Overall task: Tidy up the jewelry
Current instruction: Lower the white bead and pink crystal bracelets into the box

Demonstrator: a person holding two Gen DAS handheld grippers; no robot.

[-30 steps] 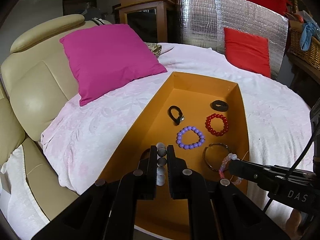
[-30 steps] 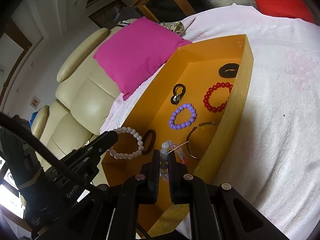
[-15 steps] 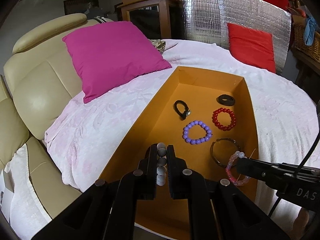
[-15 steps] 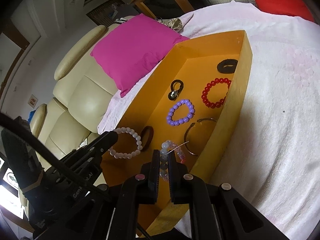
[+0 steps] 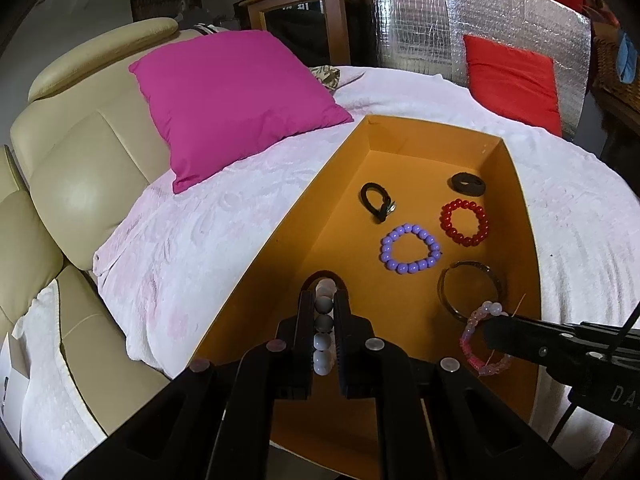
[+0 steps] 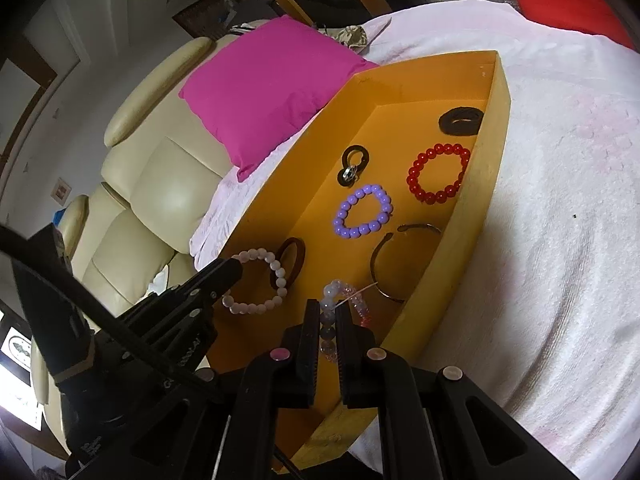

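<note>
An orange tray (image 5: 516, 184) (image 6: 468, 216) lies on the pink-white bedspread. My left gripper (image 5: 323, 304) is shut on a white bead bracelet (image 5: 323, 332) (image 6: 256, 280) above the tray's near left part. My right gripper (image 6: 328, 312) is shut on a pink and clear bead bracelet (image 6: 352, 296) (image 5: 480, 340) above the tray's near right part. On the tray floor lie a purple bead bracelet (image 5: 410, 248), a red bead bracelet (image 5: 464, 222), a metal bangle (image 5: 470, 284), a black cord bracelet (image 5: 376, 200), a black band (image 5: 467, 184) and a brown band (image 6: 290, 260).
A magenta pillow (image 5: 232, 96) lies left of the tray, against a cream leather sofa (image 5: 80, 168). A red pillow (image 5: 512, 80) leans on a silver foil panel (image 5: 440, 20) at the back. A wooden cabinet (image 5: 300, 20) stands behind the bed.
Both grippers have drawn back a little from the tray, still shut on their bracelets. The items on the tray floor have not moved.
</note>
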